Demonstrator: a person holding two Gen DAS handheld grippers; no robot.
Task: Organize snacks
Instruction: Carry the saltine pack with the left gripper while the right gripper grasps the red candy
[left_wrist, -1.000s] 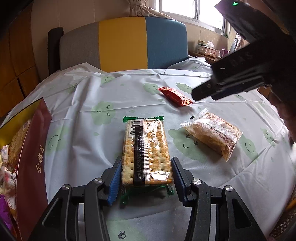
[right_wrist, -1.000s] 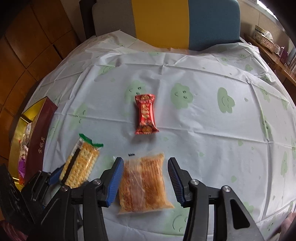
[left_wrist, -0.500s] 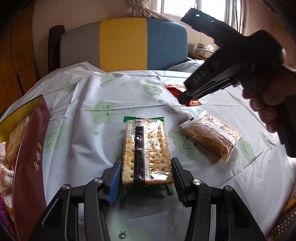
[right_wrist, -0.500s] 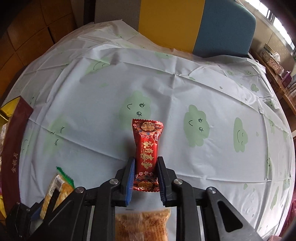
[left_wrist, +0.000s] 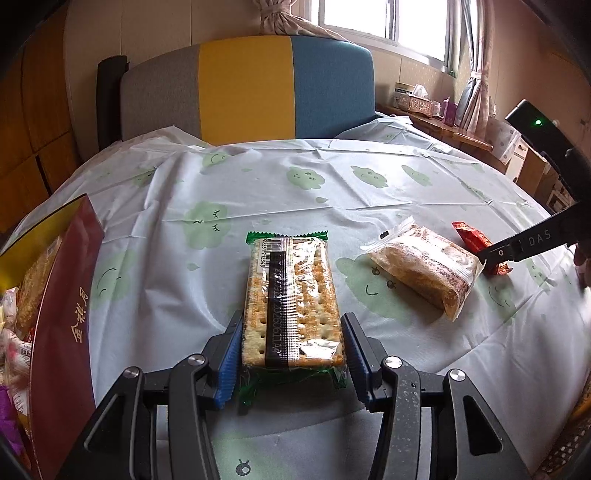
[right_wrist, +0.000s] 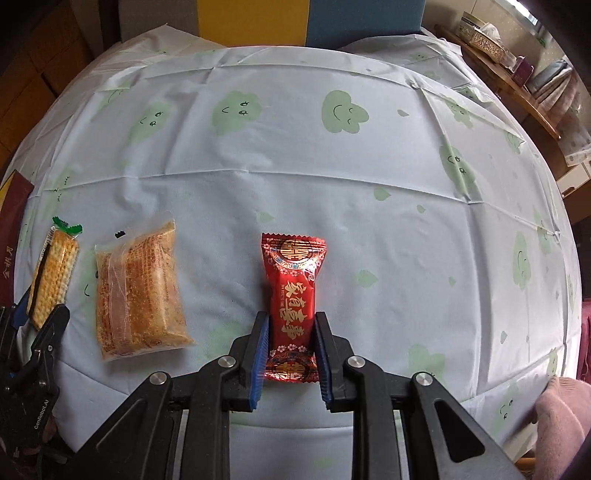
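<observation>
Lying on the tablecloth (right_wrist: 295, 155): three snacks. Left gripper (left_wrist: 291, 354) pinches cracker pack (left_wrist: 293, 299); right gripper (right_wrist: 291, 352) pinches red candy (right_wrist: 293, 291); pastry bag (right_wrist: 140, 291) between, untouched.

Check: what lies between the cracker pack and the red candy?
The clear-wrapped cake, flat on the cloth between cracker pack and red candy; clearest in the right wrist view.

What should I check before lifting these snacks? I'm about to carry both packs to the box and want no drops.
1. Right claw pads pressed on the red candy pack: ok.
2. Left claw pads against the cracker pack: ok, it sits snug between them.
3. Clear-wrapped cake free of both claws: ok.
4. Grips centred: not ok, both hold near the pack's near end.
5. Red box open: ok.
6. Room left inside the box: cannot tell.
</observation>
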